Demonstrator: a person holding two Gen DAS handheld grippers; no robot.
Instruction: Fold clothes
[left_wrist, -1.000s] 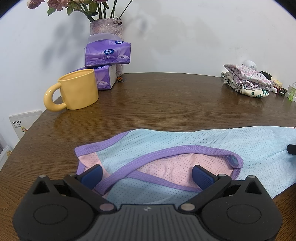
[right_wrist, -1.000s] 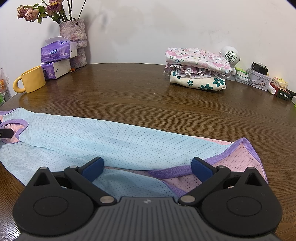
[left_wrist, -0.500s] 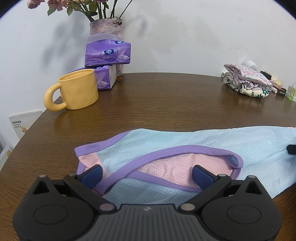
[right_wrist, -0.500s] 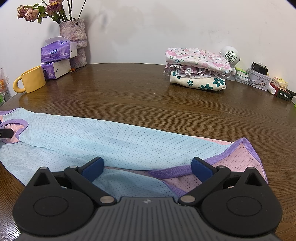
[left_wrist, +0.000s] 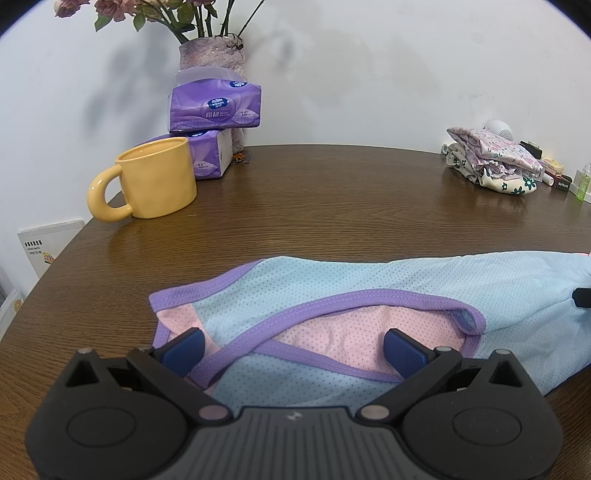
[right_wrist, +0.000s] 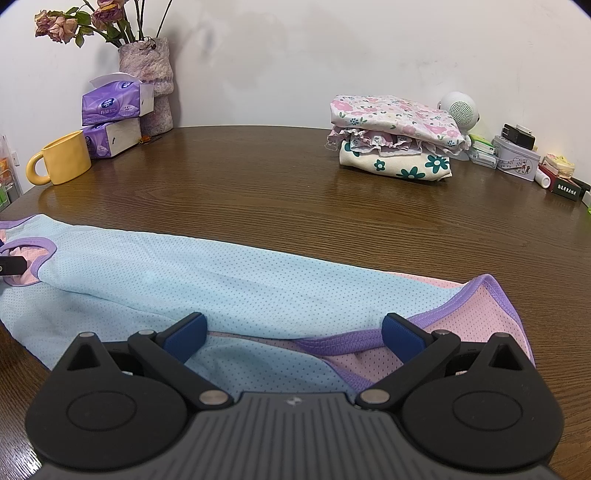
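**Mesh garment stretched between two open grippers**

Light-blue mesh garment with purple binding and pink lining (right_wrist: 229, 280) lies flat along the near side of the round dark-brown wooden table (right_wrist: 288, 192), folded lengthwise into a long band.

The right wrist view takes in the whole band, its pink-lined end with purple trim nearest the right gripper (right_wrist: 291, 332), and the front of the folded floral clothes stack (right_wrist: 397, 136) far back on the right. The left wrist view shows only the other end, a purple-bound opening lying between the fingers of the left gripper (left_wrist: 293, 350), and sees the yellow ceramic mug (left_wrist: 151, 181) up close.

Both grippers stand wide open, fingers over the cloth, gripping nothing.

Beyond the garment's far edge the tabletop lies bare to the mug, purple tissue packs (left_wrist: 214, 107) and stack.
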